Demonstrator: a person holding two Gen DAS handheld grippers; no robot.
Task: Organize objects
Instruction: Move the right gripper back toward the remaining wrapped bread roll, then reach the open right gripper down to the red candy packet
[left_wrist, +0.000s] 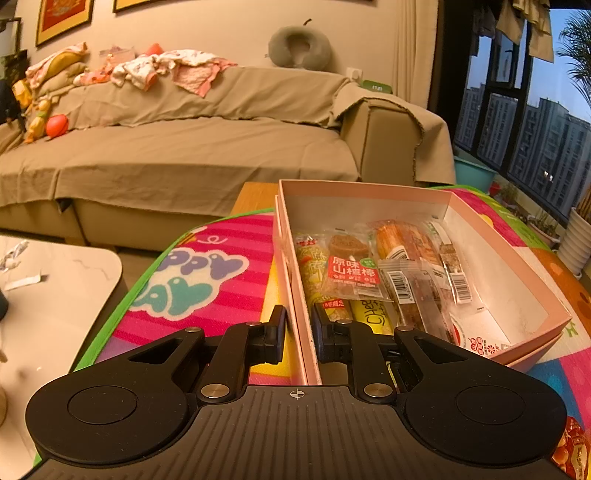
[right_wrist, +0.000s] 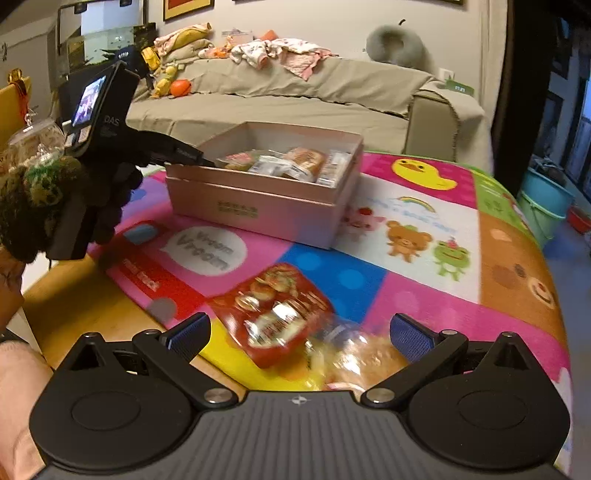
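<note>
Now steady pink box (left_wrist: 295, 295) wall in closed left tongs (left_wrist: 298, 328); lower wide-open, empty right tongs (right_wrist: 299, 338) squarely over red snack packet (right_wrist: 273, 310) lying on counter mat (right_wrist: 424, 206), then close.

Warm, dim indoor light on everything I'm seeing, a yellow-orange cast over the sofa (left_wrist: 207, 122) and wall. Through the window (left_wrist: 524, 122) on the right of my left view, the sky is a cool dusk blue, much brighter than the dark frame around it. My left view is sharp: print on the snack packets (left_wrist: 354, 273) reads cleanly, with small glints on their wrappers. My right view is smeared; the red packet (right_wrist: 277, 314) and the pink box (right_wrist: 258, 199) are streaked with motion blur. The fisheye bends the play mat (right_wrist: 424, 236) and room edges hard, and the corners go dark.
</note>
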